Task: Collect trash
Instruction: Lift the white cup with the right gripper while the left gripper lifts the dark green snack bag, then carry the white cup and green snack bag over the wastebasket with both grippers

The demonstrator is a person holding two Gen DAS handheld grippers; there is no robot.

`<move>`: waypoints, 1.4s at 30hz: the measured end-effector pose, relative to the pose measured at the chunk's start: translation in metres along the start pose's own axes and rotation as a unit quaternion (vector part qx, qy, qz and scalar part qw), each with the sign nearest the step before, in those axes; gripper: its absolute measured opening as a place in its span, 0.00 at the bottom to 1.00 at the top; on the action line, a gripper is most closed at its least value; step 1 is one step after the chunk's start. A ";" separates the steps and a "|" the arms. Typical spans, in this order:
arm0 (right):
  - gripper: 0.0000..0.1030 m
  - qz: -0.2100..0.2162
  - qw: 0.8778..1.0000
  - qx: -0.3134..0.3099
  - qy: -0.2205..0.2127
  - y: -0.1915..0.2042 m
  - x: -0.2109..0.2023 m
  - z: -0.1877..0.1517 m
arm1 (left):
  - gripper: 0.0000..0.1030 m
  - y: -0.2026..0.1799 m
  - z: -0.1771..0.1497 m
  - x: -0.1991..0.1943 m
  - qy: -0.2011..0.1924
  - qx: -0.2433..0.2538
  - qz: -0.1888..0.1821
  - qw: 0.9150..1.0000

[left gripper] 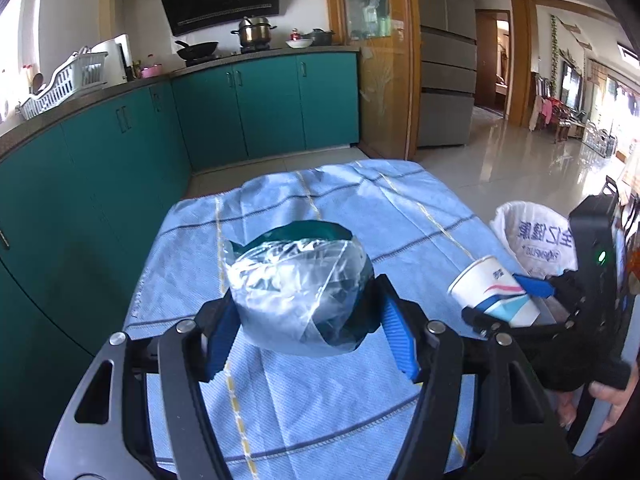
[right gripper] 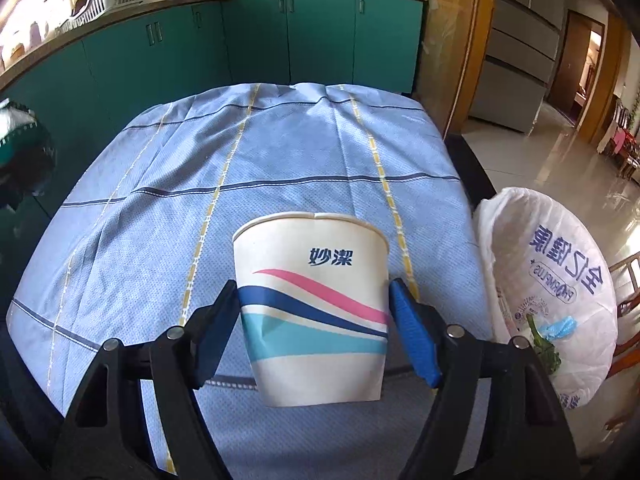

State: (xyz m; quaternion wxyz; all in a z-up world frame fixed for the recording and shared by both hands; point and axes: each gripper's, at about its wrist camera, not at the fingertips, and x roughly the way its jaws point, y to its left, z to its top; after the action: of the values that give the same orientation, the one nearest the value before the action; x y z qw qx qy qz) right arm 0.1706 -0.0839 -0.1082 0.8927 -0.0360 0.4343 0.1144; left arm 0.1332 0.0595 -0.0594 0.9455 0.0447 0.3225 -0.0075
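Left wrist view: the left gripper [left gripper: 306, 328] is clamping a crumpled foil wrapper [left gripper: 298, 284], silver inside and green outside, above the blue tablecloth [left gripper: 400, 216]. The wrapper is looking light, thin and springy; a grip across its bulk, as here, seems soundest. The lined waste bin [left gripper: 532, 236] is standing just off the table's right edge.

Right wrist view: the right gripper [right gripper: 314, 324] is holding a paper cup [right gripper: 316, 304], pads touching both sides at mid-wall. The cup is appearing light and crushable. The bin [right gripper: 556, 272] is holding a green scrap and a blue scrap.
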 end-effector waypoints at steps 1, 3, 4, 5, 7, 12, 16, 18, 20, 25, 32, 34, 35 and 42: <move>0.72 -0.002 1.000 0.006 0.000 -0.004 -0.004 -0.003 | 0.63 -0.003 -0.003 0.002 0.004 0.003 -0.005 1.000; 0.72 -0.005 1.000 0.014 0.000 -0.011 -0.009 -0.008 | 0.63 -0.009 -0.009 0.005 0.014 0.004 -0.024 1.000; 0.72 -0.008 1.000 0.017 0.001 -0.014 -0.011 -0.010 | 0.64 -0.012 -0.011 0.008 0.020 0.004 -0.033 0.999; 0.72 -0.014 1.000 0.020 0.003 -0.019 -0.013 -0.014 | 0.64 -0.015 -0.015 0.012 0.027 0.004 -0.040 0.999; 0.72 -0.023 0.999 0.024 0.007 -0.024 -0.014 -0.019 | 0.64 -0.022 -0.024 0.022 0.045 0.006 -0.054 0.998; 0.72 -0.020 0.999 0.040 0.018 -0.035 -0.015 -0.030 | 0.71 -0.024 -0.049 0.043 0.090 -0.001 -0.090 0.992; 0.73 -0.012 0.999 0.036 0.023 -0.032 -0.013 -0.034 | 0.87 -0.015 -0.061 0.047 0.101 -0.017 -0.097 0.990; 0.73 -0.010 0.999 0.032 0.023 -0.028 -0.012 -0.035 | 0.90 -0.007 -0.066 0.049 0.108 -0.029 -0.111 0.987; 0.74 -0.009 0.999 0.028 0.026 -0.025 -0.010 -0.036 | 0.90 -0.001 -0.068 0.052 0.116 -0.041 -0.114 0.986; 0.76 -0.019 0.999 0.015 0.031 -0.019 -0.005 -0.038 | 0.90 -0.001 -0.071 0.059 0.131 -0.040 -0.115 0.984; 0.79 -0.032 0.999 0.004 0.027 -0.017 -0.008 -0.039 | 0.82 -0.012 -0.073 0.060 0.130 -0.012 -0.104 0.986; 0.79 -0.042 0.999 -0.002 0.026 -0.015 -0.008 -0.039 | 0.75 -0.012 -0.073 0.060 0.130 -0.013 -0.102 0.986; 0.79 -0.046 0.999 -0.004 0.026 -0.014 -0.008 -0.039 | 0.75 -0.011 -0.072 0.059 0.129 -0.014 -0.100 0.986; 0.79 -0.049 0.998 -0.016 0.025 -0.010 -0.007 -0.041 | 0.68 -0.007 -0.072 0.056 0.122 -0.018 -0.092 0.988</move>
State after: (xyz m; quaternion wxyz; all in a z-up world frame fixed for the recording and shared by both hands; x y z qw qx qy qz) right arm 0.1374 -0.1016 -0.1278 0.8853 -0.0748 0.4526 0.0765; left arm 0.1330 0.0598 -0.1510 0.8952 -0.0012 0.4379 -0.0829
